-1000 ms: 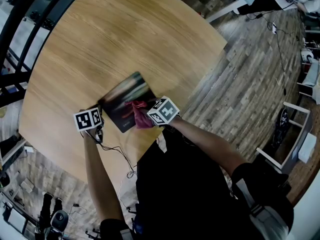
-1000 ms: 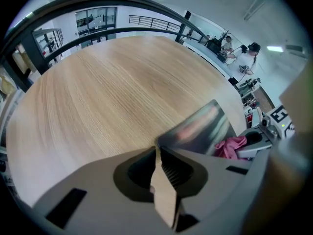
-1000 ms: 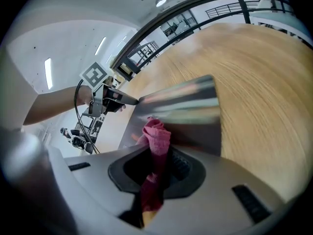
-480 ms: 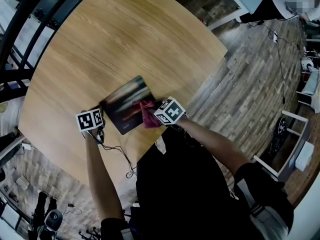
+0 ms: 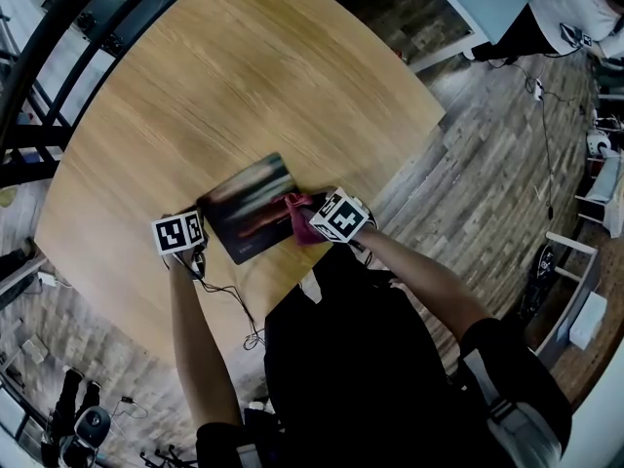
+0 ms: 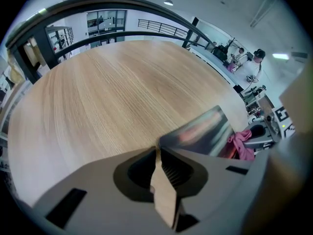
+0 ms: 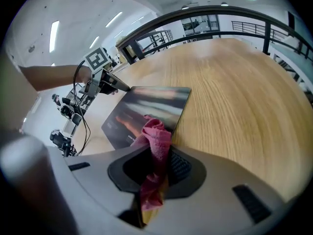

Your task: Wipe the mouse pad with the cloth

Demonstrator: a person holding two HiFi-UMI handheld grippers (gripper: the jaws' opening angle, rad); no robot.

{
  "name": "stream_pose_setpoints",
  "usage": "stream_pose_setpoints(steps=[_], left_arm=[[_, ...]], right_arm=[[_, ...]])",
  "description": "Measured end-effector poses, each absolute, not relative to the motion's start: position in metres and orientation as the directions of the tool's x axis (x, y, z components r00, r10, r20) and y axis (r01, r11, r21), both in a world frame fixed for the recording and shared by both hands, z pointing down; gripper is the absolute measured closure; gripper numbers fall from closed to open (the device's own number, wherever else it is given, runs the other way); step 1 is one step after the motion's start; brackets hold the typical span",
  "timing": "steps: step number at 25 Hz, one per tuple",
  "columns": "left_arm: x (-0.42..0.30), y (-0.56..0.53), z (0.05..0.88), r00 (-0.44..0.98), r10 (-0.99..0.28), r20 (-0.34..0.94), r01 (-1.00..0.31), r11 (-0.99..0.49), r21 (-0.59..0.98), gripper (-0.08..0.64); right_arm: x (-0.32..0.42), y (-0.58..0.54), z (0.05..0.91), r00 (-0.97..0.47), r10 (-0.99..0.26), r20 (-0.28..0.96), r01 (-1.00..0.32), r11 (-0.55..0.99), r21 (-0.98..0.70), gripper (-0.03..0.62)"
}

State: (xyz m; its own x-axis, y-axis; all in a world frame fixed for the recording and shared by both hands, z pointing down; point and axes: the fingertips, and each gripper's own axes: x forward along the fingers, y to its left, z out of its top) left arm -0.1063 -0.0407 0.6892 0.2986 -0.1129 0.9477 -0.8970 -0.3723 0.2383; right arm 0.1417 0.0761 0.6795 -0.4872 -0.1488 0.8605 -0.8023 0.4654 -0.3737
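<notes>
Looking down from the head view, the round light-wood worktop (image 5: 244,86) fills the upper left of the frame. The dark rectangular mouse pad with a blurry reddish print (image 5: 252,208) lies flat on it, a bit left of centre and close to the edge nearest the person.

The right tongs (image 7: 161,150) are clamped on the pink terry cloth (image 7: 156,136). It runs up between the jaws, and the loose bunched end sits on the pad's lower right edge in the right gripper view. In the head view it's the same story: the pink wad is at the right corner of the pad, touching it, just left of the marker cube.

The left tongs (image 6: 157,149) have their jaws pressed together with nothing showing between them. The tips are right at the pad's near corner (can't tell whether they're actually nipping the edge or just resting on it). In the left gripper view the pad stretches off toward the right, with the cloth at its far end.

A thin black cable (image 5: 229,295) trails from the left tongs across the worktop's lower edge.
</notes>
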Motion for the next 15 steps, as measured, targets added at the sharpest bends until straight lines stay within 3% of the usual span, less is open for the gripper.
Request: stream_pose_setpoints(steps=[9, 15], left_arm=[[-0.107, -0.042, 0.689, 0.293, -0.17, 0.941, -0.916, -0.331, 0.225, 0.506], [-0.112, -0.034, 0.689, 0.353, -0.26, 0.899, -0.935, -0.118, 0.334, 0.514]], right_arm=[[0.16, 0.064, 0.677, -0.4, -0.2, 0.895, -0.803, 0.547, -0.237, 0.522], [0.187, 0.039, 0.658, -0.367, -0.311, 0.877, -0.852, 0.49, -0.183, 0.523]])
